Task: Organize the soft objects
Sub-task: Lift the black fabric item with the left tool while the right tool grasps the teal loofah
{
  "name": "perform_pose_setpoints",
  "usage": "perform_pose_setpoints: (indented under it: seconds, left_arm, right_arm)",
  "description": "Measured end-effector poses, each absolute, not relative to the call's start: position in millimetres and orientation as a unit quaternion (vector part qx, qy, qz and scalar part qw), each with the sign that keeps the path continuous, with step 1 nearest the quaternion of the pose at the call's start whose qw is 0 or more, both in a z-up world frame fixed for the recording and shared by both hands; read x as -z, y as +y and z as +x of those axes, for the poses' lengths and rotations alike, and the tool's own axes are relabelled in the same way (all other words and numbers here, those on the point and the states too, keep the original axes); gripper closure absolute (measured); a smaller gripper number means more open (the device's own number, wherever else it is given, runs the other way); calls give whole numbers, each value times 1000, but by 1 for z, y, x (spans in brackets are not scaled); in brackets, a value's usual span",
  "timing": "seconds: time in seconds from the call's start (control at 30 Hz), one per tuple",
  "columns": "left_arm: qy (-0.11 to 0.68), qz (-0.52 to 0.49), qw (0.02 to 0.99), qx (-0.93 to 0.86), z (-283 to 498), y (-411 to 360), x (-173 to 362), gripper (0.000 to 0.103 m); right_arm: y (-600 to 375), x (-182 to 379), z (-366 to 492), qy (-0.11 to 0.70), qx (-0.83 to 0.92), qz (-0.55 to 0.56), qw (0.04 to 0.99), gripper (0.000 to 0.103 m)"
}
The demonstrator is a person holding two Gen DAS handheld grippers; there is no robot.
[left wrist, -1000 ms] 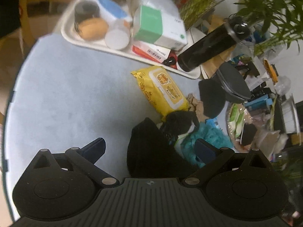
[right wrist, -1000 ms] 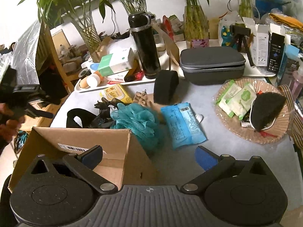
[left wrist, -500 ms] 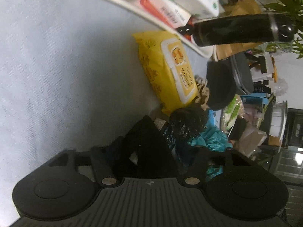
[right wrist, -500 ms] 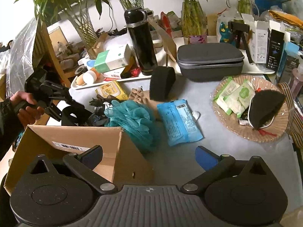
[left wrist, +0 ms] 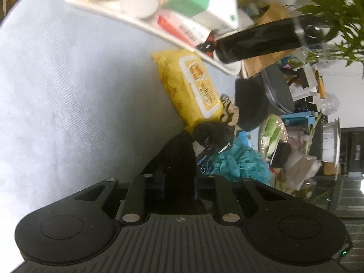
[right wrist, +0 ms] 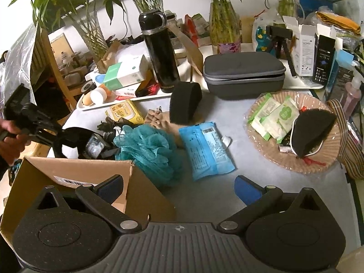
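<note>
My left gripper [left wrist: 179, 179] is shut on a black soft band [left wrist: 179, 159] at the left of the pile; in the right wrist view it [right wrist: 55, 134] grips the band [right wrist: 75, 136] just above the table. Beside it lie a black crumpled bag [left wrist: 212, 132], a teal mesh bath pouf [right wrist: 147, 147], a blue wipes pack [right wrist: 204, 150] and a yellow wipes pack [left wrist: 193, 88]. A black foam pad [right wrist: 185, 104] stands behind them. My right gripper [right wrist: 178, 186] is open and empty, above the edge of an open cardboard box [right wrist: 75, 177].
A white tray [right wrist: 127, 102] with boxes and jars and a black flask [right wrist: 159, 52] stand at the back. A grey zip case [right wrist: 243, 72] and a wicker plate [right wrist: 289, 159] with wipes packs and a black pad are at the right. Plant vases line the rear.
My left gripper moved in onto the black band and closed on it. The right gripper stayed open and drifted slightly.
</note>
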State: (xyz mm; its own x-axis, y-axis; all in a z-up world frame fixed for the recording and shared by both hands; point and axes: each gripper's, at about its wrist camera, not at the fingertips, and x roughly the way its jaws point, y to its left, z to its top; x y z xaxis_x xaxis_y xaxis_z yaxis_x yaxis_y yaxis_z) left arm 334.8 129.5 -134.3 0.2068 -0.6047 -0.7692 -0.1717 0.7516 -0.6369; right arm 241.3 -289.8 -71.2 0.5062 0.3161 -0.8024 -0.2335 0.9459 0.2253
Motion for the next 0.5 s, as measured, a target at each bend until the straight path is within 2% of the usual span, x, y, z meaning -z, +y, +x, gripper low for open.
perform_pose_setpoints:
  seconds: [0.5]
  left_arm:
    - [452,-119,878,105,279,99,39,84]
  right_arm:
    - [-285,61,265,465,-189,44,864,0]
